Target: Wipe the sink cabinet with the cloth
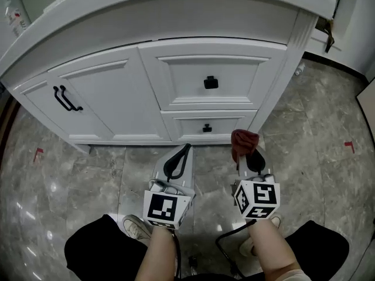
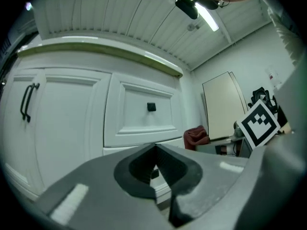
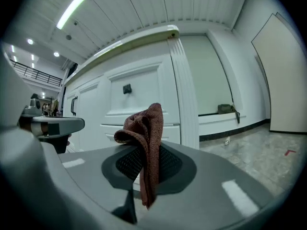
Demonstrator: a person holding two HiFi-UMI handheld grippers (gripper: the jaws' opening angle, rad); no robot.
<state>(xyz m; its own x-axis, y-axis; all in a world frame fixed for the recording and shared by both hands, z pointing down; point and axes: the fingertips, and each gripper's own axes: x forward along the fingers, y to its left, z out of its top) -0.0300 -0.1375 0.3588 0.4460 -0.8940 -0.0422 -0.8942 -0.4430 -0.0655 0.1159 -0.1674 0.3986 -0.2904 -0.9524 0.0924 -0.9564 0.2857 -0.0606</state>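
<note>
1. Grey marbled tile floor point(image 1: 70, 174), carrying a small red tape mark point(image 1: 38, 153) at the far left
2. White panelled sink cabinet point(image 1: 117, 92) under a curved white countertop; its left-hand door bears a pair of black bar handles point(image 1: 66, 98)
3. Left gripper point(image 1: 185, 149), grey with black ribbed pads, held low in front of the cabinet base and clear of it; in the left gripper view point(image 2: 154, 150) its jaws meet at their tips with nothing between them
4. Two stacked drawers at the cabinet's centre, the upper with a square black knob point(image 1: 211, 82), the lower with a smaller black knob point(image 1: 207, 128)
5. Right gripper point(image 1: 251, 156), level with the left one and near the lower drawer; its jaws are pressed onto a crumpled reddish-brown woven cloth point(image 1: 243, 140), which bunches above the pads and hangs in a fold below them in the right gripper view point(image 3: 144, 128); the cloth is not touching the cabinet
6. Second red tape mark point(image 1: 350, 146) on the floor at the far right
</note>
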